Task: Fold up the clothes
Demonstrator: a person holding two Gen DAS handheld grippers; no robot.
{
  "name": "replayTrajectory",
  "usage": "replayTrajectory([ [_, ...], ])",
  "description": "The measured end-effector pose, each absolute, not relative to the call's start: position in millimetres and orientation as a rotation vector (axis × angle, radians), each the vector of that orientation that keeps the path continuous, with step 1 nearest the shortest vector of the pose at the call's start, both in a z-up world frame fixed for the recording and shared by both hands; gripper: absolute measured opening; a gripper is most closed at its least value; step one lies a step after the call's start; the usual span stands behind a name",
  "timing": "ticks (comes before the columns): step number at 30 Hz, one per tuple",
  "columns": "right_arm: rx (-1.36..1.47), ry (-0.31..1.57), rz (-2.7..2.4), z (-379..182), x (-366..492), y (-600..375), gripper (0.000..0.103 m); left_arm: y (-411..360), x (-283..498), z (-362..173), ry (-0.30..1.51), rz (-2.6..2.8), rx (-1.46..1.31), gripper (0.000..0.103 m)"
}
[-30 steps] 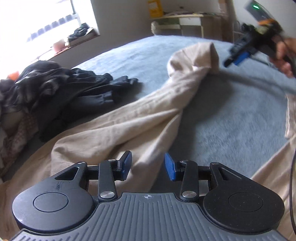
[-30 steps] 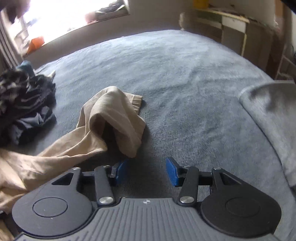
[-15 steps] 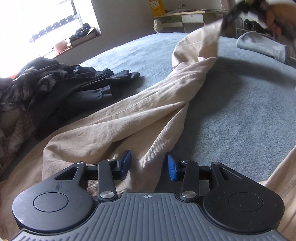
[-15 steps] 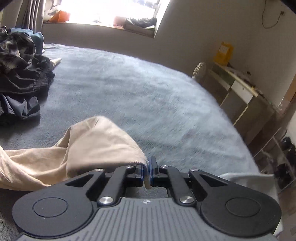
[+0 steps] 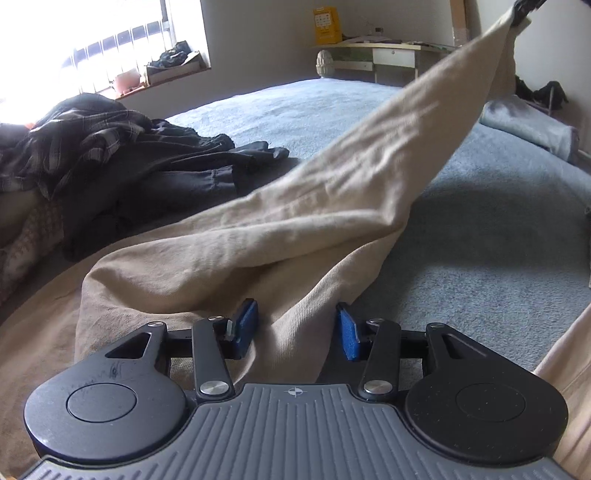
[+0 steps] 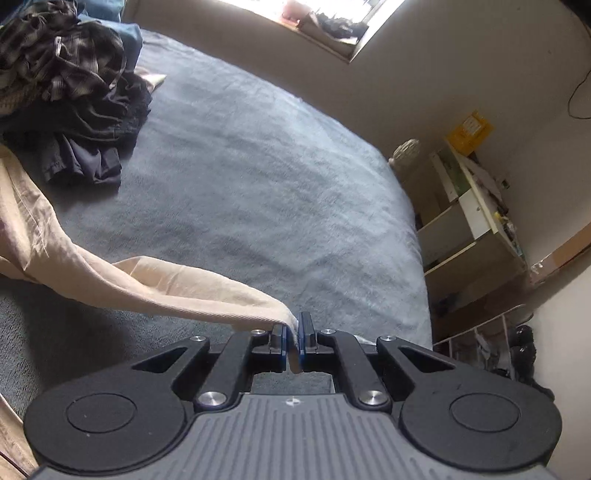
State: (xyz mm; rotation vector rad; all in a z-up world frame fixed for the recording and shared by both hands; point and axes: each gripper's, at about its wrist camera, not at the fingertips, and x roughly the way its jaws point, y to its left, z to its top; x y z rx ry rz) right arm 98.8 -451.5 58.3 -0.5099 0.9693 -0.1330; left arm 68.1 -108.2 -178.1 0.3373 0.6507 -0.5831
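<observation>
Beige trousers (image 5: 332,206) lie on the grey-blue bed (image 5: 480,240). One leg rises in a taut band to the top right corner, where my right gripper (image 5: 524,9) holds its end. In the right wrist view the right gripper (image 6: 293,332) is shut on that leg's hem, and the beige leg (image 6: 166,291) trails down to the left, above the bed (image 6: 258,166). My left gripper (image 5: 295,328) is low over the trousers near the waist. Its jaws are opening, with a ridge of beige cloth between the blue pads, which do not clamp it.
A pile of dark and plaid clothes (image 5: 129,158) lies on the bed's left side, also seen as a dark pile (image 6: 74,92). A folded grey item (image 5: 528,125) sits at the far right. Beyond the bed's edge stand a desk and shelves (image 6: 469,221).
The right gripper shut on the end of the trouser leg, then rose and rolled, pulling the leg up off the bed. The left gripper stayed put and its jaws widened slightly.
</observation>
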Motion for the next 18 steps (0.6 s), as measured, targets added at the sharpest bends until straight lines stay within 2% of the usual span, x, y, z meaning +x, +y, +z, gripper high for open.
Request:
replayTrajectory([
  [3,-0.431,1.019,-0.17,40.1,160.2,-469.0,0.006,-107.9,70.5,-178.3,0.659,-0.58,0.333,0.046],
  [5,-0.304,1.031,-0.231,31.5,211.7,-489.5,0.017,-108.4,70.7,-178.9,0.666,-0.573,0.332,0.046],
  [7,-0.229,1.044,-0.297,20.5,242.0,-501.7,0.055,-109.0,70.6,-179.7,0.672,-0.565,0.332,0.047],
  [9,-0.182,1.051,-0.368,9.0,261.5,-509.3,0.062,-109.7,69.6,-180.3,0.675,-0.559,0.337,0.047],
  [13,-0.173,1.062,-0.359,-19.7,248.0,-505.6,0.063,-110.3,66.8,-180.7,0.667,-0.554,0.359,0.051],
  [15,-0.07,1.042,-0.333,-29.0,230.8,-510.9,0.063,-110.5,65.7,-180.7,0.665,-0.551,0.365,0.052],
  [18,0.249,1.022,-0.273,-51.1,203.9,-531.7,0.062,-110.6,64.3,-180.6,0.664,-0.547,0.37,0.052],
])
